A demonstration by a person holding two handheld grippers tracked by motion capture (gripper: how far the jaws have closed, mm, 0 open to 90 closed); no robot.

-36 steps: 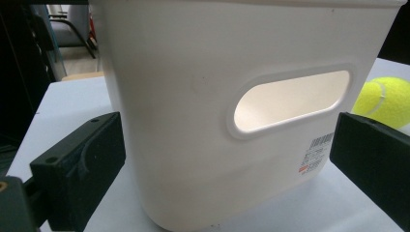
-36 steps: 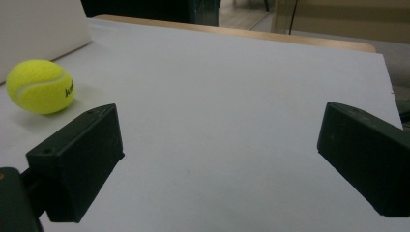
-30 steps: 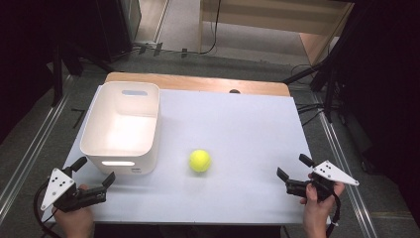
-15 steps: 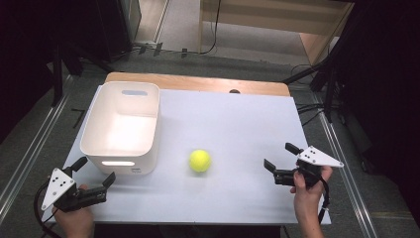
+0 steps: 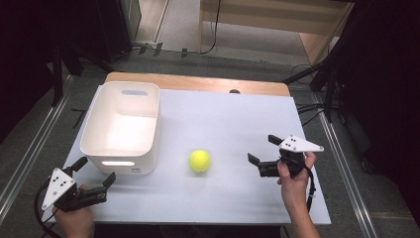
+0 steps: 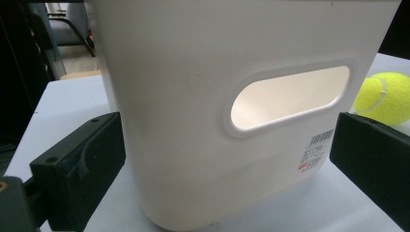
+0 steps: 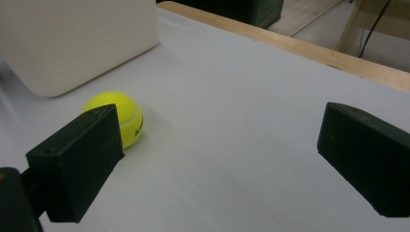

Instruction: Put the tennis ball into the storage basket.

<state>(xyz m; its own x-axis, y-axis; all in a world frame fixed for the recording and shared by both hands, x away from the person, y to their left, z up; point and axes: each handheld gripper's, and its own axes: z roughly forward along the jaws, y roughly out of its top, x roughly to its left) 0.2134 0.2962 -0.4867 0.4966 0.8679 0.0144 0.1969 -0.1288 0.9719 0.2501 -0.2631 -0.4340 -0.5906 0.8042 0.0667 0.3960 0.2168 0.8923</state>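
Observation:
A yellow tennis ball (image 5: 200, 160) lies on the white table top (image 5: 228, 124), just right of a white plastic bin (image 5: 122, 128). My right gripper (image 5: 263, 149) hovers open a short way right of the ball, jaws pointing left toward it. From the right gripper view the ball (image 7: 126, 116) sits partly behind the left jaw, with the bin (image 7: 72, 38) beyond. My left gripper (image 5: 94, 171) rests open at the table's front left corner, facing the bin's near wall. The left gripper view has the bin's handle slot (image 6: 289, 96) close up and the ball (image 6: 383, 96) at the right.
A wooden strip (image 5: 198, 82) runs along the table's far edge. Metal rails and cables lie on the floor to both sides. Bare table surface stretches behind and in front of the ball.
My right gripper has moved left and slightly forward across the table, closing in on the ball. The left gripper, ball and bin have stayed put.

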